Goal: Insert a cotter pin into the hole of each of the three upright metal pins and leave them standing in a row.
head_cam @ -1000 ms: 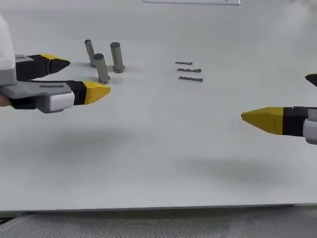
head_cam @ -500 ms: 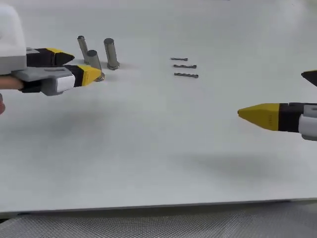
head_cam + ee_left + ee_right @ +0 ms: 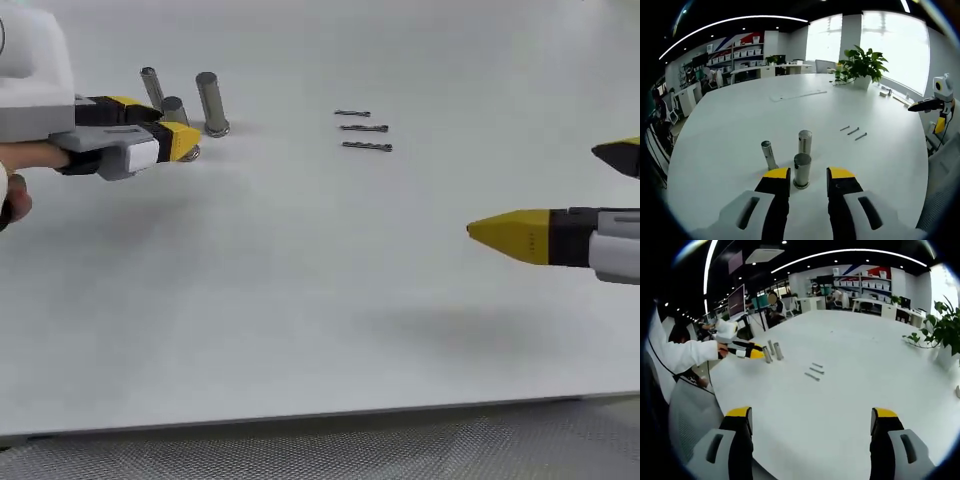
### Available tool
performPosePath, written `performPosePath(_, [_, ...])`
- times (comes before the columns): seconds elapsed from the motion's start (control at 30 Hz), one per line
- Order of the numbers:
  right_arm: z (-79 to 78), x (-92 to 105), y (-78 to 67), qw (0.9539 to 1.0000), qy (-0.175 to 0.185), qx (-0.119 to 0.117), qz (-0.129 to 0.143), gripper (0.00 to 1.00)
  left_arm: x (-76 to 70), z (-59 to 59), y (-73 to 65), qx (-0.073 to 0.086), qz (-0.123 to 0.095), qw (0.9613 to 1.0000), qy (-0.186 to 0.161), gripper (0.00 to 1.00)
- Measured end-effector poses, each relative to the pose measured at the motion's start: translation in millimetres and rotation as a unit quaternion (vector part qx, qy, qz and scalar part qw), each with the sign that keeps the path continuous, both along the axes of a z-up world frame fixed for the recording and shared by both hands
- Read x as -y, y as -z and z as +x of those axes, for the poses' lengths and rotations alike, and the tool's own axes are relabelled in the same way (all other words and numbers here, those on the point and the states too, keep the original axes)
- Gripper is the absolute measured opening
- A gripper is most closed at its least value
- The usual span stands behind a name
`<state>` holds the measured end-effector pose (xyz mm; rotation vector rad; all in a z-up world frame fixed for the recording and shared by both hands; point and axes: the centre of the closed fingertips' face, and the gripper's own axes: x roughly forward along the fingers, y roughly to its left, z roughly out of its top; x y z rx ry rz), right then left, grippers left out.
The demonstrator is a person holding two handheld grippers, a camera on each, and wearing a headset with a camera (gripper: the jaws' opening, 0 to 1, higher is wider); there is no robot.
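Our left gripper (image 3: 808, 175) holds its jaws partly open and empty, straddling the nearest metal pin (image 3: 802, 170) on the surface (image 3: 300, 300). The pin looks like smooth, stiff steel that could tip easily, so we'd clamp it mid-shaft. Our right gripper (image 3: 812, 415) gapes wide and empty, well apart from the thin, light cotter pins (image 3: 362, 129).

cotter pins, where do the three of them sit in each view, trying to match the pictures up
Head view: cotter pins lie upper middle, in a small stack, right of the metal pins.
Left gripper view: cotter pins right of centre, beyond and right of the metal pins.
Right gripper view: cotter pins near the centre, right of the metal pins.
Shared landmark: the three upright metal pins.
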<state>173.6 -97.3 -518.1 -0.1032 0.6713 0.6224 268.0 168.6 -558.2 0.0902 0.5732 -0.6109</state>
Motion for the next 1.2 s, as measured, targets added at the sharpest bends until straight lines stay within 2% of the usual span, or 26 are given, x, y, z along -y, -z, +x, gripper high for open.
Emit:
performPosePath(0.13, [-2.3, -0.7, 0.8, 1.0000, 0.001, -0.004, 0.000, 0.97, 1.2, 3.0, 3.2, 0.002, 0.009, 1.0000, -0.002, 0.21])
performPosePath(0.23, [-2.6, -1.4, 0.8, 1.0000, 0.000, -0.005, 0.000, 0.97, -1.7, 11.1, 5.7, 0.001, 0.004, 1.0000, -0.005, 0.18])
performPosePath(0.37, [-2.5, -2.1, 2.0, 1.0000, 0.001, -0.008, 0.002, 0.97, -2.3, 14.2, 7.4, -0.002, 0.000, 1.0000, -0.009, 0.15])
performPosePath(0.53, [-2.7, -3.5, 3.2, 0.9999, -0.002, -0.010, 0.003, 0.97, -3.5, 17.4, 7.9, 0.007, 0.007, 0.9999, -0.003, 0.11])
performPosePath(0.57, [-2.3, -3.7, 3.4, 0.9999, -0.002, -0.010, 0.003, 0.97, -2.9, 17.8, 8.3, 0.015, 0.017, 0.9997, 0.007, 0.11])
performPosePath(0.6, [-2.0, -3.2, 4.1, 0.9999, -0.001, -0.011, 0.002, 0.97, -3.4, 17.7, 8.9, 0.028, 0.042, 0.9984, 0.025, 0.11])
performPosePath(0.63, [-1.9, -3.3, 4.3, 0.9999, -0.001, -0.012, 0.002, 0.96, -2.7, 17.3, 8.9, 0.029, 0.042, 0.9983, 0.027, 0.11])
performPosePath(0.73, [-1.5, -3.2, 4.0, 0.9999, -0.001, -0.011, 0.003, 0.96, -3.3, 17.5, 8.8, 0.022, 0.027, 0.9991, 0.023, 0.10])
performPosePath(0.83, [-0.5, -3.2, 3.6, 0.9999, -0.001, -0.011, 0.003, 0.96, -2.9, 17.3, 9.1, 0.026, 0.034, 0.9986, 0.030, 0.10])
performPosePath(0.93, [-0.5, -3.6, 4.3, 0.9999, -0.001, -0.012, 0.003, 0.96, -3.0, 17.9, 9.2, 0.028, 0.037, 0.9987, 0.023, 0.10])
performPosePath(1.0, [-0.6, -4.4, 3.9, 0.9999, -0.002, -0.012, 0.003, 0.96, -3.1, 18.1, 9.4, 0.025, 0.035, 0.9989, 0.018, 0.10])
performPosePath(1.07, [-0.5, -4.2, 3.4, 0.9999, -0.003, -0.011, 0.003, 0.96, -3.6, 18.6, 9.5, 0.016, 0.021, 0.9996, 0.009, 0.10])
performPosePath(1.17, [0.4, -2.1, 2.9, 1.0000, -0.001, -0.009, 0.001, 0.96, -3.9, 16.8, 9.9, 0.016, 0.030, 0.9994, 0.012, 0.09])
performPosePath(1.2, [0.3, -1.9, 2.2, 1.0000, -0.001, -0.009, 0.002, 0.96, -3.0, 14.6, 9.9, 0.013, 0.027, 0.9995, 0.015, 0.09])
